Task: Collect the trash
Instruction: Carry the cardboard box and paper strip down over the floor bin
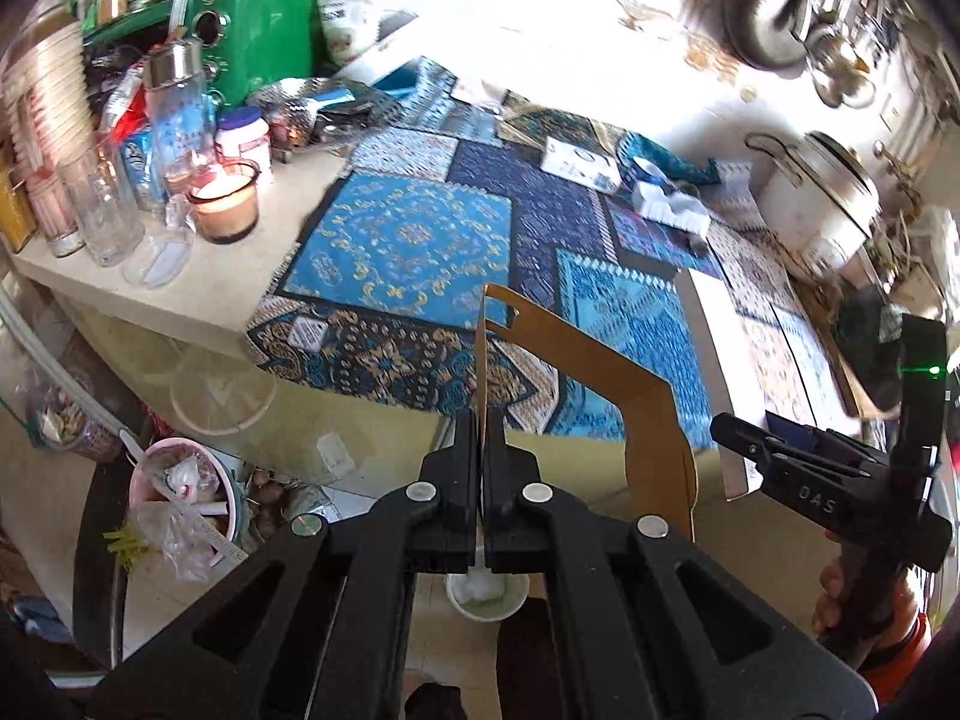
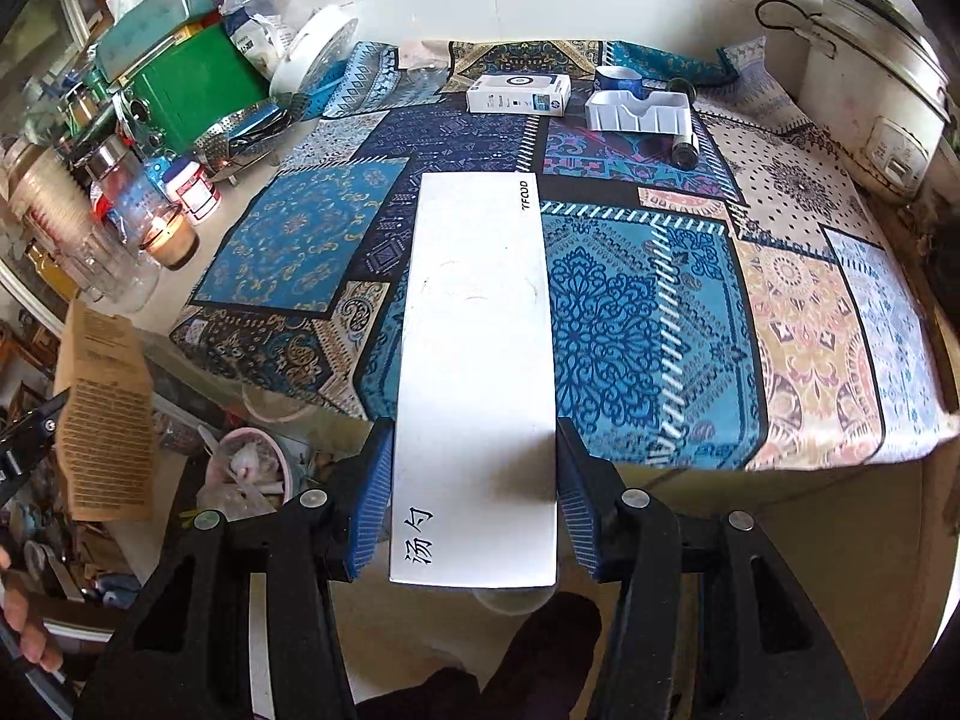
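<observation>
The left gripper (image 1: pixel 482 420) has its jaws pressed together on the edge of a flattened brown cardboard piece (image 1: pixel 600 372), which stands up from the fingertips and bends off to the right above the near edge of the patterned tablecloth (image 1: pixel 396 240). The right-wrist view shows the printed face of that same cardboard (image 2: pixel 108 414) at far left, its text too small to read. The right gripper (image 2: pixel 474 480) pinches a long white box (image 2: pixel 474 360) by its two long sides between blue-padded fingers (image 2: pixel 369 498); the box reaches out over the tablecloth (image 2: pixel 630 330), and its near end hides what lies directly below. In the left-wrist view only a sliver of this white box (image 1: pixel 714 360) shows, and the right gripper's (image 1: pixel 756 450) jaws are hard to make out. On the floor at near left a pink bin (image 1: pixel 180 492) holds crumpled plastic and scraps; in the right-wrist view the bin (image 2: pixel 252 468) is partly cut off by the gripper. A small white cup (image 1: pixel 486 594) sits on the floor below the left gripper, mostly hidden. On the far side of the cloth lie a small white printed box (image 2: pixel 519 95) and a white plastic tray (image 2: pixel 642 111). A lit candle jar (image 1: pixel 225 207) stands among glasses at left, a green appliance (image 1: pixel 258 36) behind them, and a white rice cooker (image 2: pixel 870 96) at far right.
</observation>
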`<control>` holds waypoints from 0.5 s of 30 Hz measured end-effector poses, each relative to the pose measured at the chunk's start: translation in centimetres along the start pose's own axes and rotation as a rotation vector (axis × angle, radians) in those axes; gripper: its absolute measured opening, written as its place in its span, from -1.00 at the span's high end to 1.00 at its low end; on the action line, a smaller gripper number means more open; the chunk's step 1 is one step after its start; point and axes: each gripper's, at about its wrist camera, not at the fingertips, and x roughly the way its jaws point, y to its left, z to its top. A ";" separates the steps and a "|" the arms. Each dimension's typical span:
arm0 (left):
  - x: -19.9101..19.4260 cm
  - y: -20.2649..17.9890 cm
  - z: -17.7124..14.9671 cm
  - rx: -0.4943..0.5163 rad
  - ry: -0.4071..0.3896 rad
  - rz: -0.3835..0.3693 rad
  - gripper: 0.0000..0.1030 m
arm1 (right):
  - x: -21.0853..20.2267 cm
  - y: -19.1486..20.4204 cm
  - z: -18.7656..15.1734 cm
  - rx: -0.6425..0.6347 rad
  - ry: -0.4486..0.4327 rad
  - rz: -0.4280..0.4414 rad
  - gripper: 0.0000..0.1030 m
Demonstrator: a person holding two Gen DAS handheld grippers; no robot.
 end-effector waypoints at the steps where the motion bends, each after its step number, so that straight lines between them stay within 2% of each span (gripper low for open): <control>1: 0.2 -0.1 -0.5 0.016 0.016 -0.012 1.00 | -0.3 0.1 -0.6 0.008 0.003 -0.001 0.07; 8: 4.1 -1.5 -4.1 0.090 0.160 -0.060 1.00 | -0.6 -0.4 -5.9 0.090 0.080 -0.014 0.07; 15: 9.6 -2.8 -9.0 0.144 0.304 -0.042 1.00 | 2.7 -2.4 -11.4 0.151 0.212 -0.034 0.07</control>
